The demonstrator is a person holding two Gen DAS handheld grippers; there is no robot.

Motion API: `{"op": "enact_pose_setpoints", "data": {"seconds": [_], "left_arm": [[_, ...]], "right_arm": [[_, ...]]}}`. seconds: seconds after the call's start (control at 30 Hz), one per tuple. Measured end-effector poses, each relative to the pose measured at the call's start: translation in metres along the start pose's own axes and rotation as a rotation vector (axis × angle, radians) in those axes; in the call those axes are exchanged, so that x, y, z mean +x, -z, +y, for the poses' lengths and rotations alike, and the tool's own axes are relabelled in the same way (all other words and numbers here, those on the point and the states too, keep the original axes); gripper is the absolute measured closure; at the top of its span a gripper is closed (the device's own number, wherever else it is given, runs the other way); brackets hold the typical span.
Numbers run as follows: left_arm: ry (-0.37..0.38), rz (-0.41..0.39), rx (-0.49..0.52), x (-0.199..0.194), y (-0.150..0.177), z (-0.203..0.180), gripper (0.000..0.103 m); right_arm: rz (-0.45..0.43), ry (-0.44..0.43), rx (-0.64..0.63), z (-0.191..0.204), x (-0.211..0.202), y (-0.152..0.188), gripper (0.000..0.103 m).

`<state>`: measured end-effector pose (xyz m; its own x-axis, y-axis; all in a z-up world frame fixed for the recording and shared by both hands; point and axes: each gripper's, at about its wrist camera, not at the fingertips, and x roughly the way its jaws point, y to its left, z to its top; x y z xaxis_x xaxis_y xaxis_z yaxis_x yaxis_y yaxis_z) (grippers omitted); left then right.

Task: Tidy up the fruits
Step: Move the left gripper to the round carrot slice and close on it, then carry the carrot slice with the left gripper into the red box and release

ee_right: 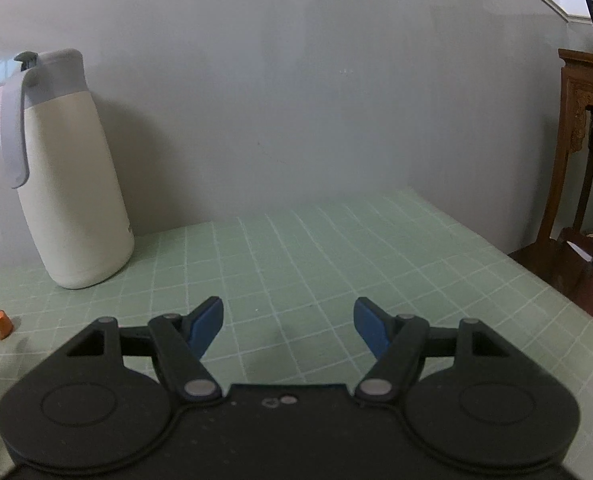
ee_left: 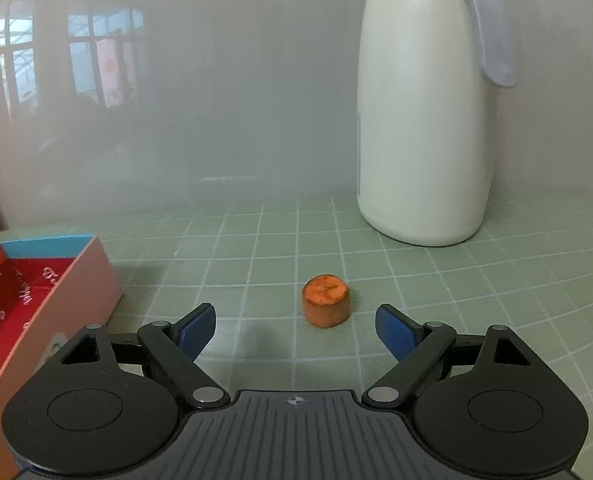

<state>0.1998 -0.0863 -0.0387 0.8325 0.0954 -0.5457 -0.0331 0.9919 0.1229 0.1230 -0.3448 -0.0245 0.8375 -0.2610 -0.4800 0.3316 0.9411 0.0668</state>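
We are holding the left gripper (ee_left: 295, 326), fingers apart and empty, just short of the upright orange fruit chunk (ee_left: 327, 300) mid-tabletop (ee_left: 496, 300), while the right gripper (ee_right: 289, 326), open too, is hovering farther off.

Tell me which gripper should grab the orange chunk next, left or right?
Left. The left gripper is open with the orange chunk just ahead of its fingertips, and the box is beside it. The right gripper faces bare mat; the chunk sits far to its left.
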Motion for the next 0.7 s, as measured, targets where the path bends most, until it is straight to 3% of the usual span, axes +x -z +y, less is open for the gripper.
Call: {"op": "enact_pose_setpoints", "data": {"seconds": [0.2,0.37,0.4,0.5,0.7], "left_arm": [[0.013,0.014,0.025,0.015,-0.001,-0.011,0.021],[0.030,0.028,0.037,0.021,-0.005,-0.016,0.035],[0.034,0.027,0.037,0.021,-0.005,-0.016,0.041],[0.023,0.018,0.078,0.020,-0.006,-0.022,0.072],[0.037,0.013,0.099,0.010,-0.001,-0.024,0.072]], "right_arm": [[-0.003,0.068,0.051,-0.019,0.013,-0.003,0.031],[-0.008,0.075,0.069,-0.023,0.017,-0.005,0.031],[-0.008,0.070,0.065,-0.021,0.017,-0.004,0.031],[-0.007,0.064,0.055,-0.021,0.017,-0.003,0.031],[-0.005,0.058,0.051,-0.020,0.014,-0.004,0.031]]}}
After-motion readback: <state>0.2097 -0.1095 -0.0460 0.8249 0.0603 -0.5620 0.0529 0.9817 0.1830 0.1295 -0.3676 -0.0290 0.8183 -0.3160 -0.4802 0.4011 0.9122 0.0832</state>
